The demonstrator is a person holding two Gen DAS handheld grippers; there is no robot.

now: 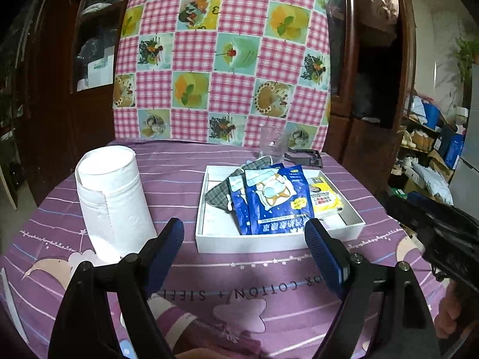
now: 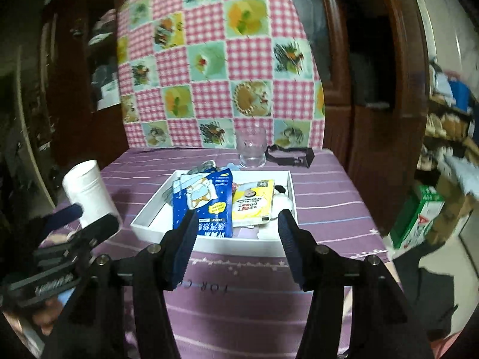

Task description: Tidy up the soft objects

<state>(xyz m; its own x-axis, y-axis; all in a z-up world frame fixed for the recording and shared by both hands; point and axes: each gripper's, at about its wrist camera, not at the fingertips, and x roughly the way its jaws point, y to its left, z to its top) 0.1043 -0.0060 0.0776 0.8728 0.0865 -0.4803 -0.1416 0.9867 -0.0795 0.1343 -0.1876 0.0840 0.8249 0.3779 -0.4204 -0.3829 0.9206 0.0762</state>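
White fabric roll (image 1: pixel 112 197) upright at left on purple striped desk (image 1: pixel 179 161) cloth reading "COTTON", left gripper (image 1: pixel 244 233) fingers apart and empty, white tray (image 1: pixel 206 227) holding 2 blue packets (image 1: pixel 274 199), yellow packet (image 1: pixel 324 196), right gripper (image 2: pixel 236 224) fingers apart.

Cluttered home room, dark wooden wardrobe (image 1: pixel 374 59), purple bedsheet-covered table (image 1: pixel 239 269), storage shelves (image 1: pixel 431 137)

Left tool (image 1: pixel 244 230) and right tool (image 2: pixel 238 221) agape
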